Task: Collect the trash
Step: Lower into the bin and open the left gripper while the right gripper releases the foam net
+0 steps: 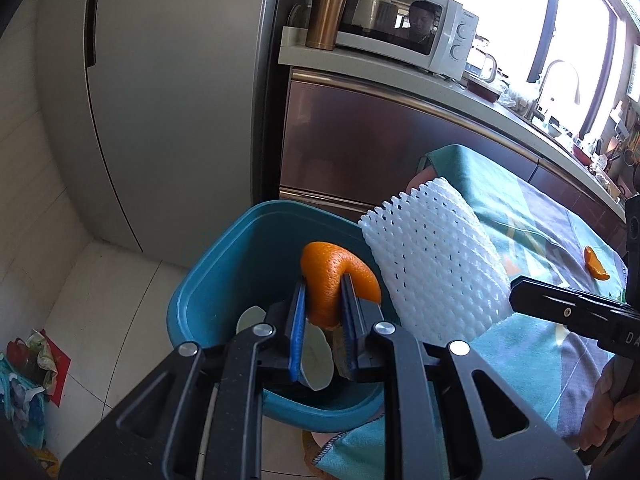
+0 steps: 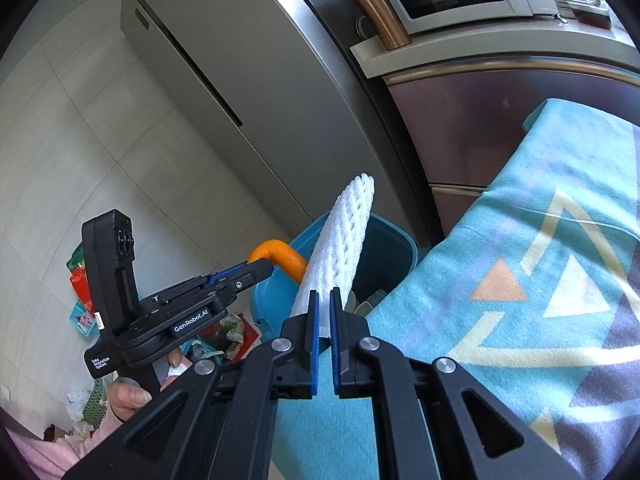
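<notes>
My left gripper (image 1: 324,284) is shut on a curled orange peel (image 1: 334,276) and holds it over the teal bin (image 1: 224,276); the peel also shows in the right wrist view (image 2: 280,260). My right gripper (image 2: 325,300) is shut on a white foam fruit net (image 2: 340,240), held upright at the bin's rim (image 2: 396,236). The net also shows in the left wrist view (image 1: 432,256), beside the peel. The bin holds some pale scraps (image 1: 316,360). Another orange peel piece (image 1: 594,268) lies on the table cloth (image 1: 532,224).
The bin stands at the table's end by a grey fridge (image 1: 168,92). A counter with a microwave (image 1: 404,28) and a copper tumbler (image 1: 326,10) is behind. Bags and wrappers lie on the tiled floor (image 1: 28,376).
</notes>
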`<action>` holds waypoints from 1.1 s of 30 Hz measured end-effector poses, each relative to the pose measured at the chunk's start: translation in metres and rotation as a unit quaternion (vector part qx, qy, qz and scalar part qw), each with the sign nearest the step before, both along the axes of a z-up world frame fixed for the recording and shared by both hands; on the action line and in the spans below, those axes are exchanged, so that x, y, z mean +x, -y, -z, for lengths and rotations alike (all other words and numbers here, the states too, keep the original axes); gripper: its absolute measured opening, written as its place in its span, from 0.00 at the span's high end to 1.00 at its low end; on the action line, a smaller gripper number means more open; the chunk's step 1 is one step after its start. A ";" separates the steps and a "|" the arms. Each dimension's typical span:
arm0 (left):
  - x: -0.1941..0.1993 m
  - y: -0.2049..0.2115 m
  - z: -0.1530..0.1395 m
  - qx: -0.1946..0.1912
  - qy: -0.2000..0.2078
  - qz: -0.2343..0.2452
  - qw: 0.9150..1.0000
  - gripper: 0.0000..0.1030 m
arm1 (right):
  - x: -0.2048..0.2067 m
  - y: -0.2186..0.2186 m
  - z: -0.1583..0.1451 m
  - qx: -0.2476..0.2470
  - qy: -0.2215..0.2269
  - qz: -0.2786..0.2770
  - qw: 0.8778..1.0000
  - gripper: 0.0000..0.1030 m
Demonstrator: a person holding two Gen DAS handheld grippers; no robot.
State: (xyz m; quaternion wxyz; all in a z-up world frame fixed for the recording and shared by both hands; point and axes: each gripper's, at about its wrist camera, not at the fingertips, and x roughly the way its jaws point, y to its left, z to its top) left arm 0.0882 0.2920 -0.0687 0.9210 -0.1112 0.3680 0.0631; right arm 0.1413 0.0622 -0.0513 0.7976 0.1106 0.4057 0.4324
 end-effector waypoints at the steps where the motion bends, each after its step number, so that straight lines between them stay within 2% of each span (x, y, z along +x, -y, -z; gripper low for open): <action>1: 0.002 -0.001 0.003 -0.001 -0.004 -0.002 1.000 0.84 | 0.001 -0.002 0.002 -0.004 -0.002 -0.001 1.000 0.96; 14: 0.028 -0.008 0.034 0.001 -0.039 -0.021 0.999 0.83 | 0.019 -0.035 0.021 -0.050 -0.025 -0.006 0.998 0.95; 22: 0.046 -0.008 0.055 -0.007 -0.057 -0.017 0.998 0.78 | 0.027 -0.054 0.029 -0.086 -0.038 -0.012 0.996 0.92; 28: 0.053 -0.006 0.068 -0.015 -0.062 -0.014 0.998 0.71 | 0.025 -0.052 0.029 -0.083 -0.037 -0.012 0.996 0.92; 33: 0.046 -0.002 0.063 -0.022 -0.050 -0.007 0.998 0.66 | 0.026 -0.047 0.026 -0.069 -0.035 -0.013 0.997 0.87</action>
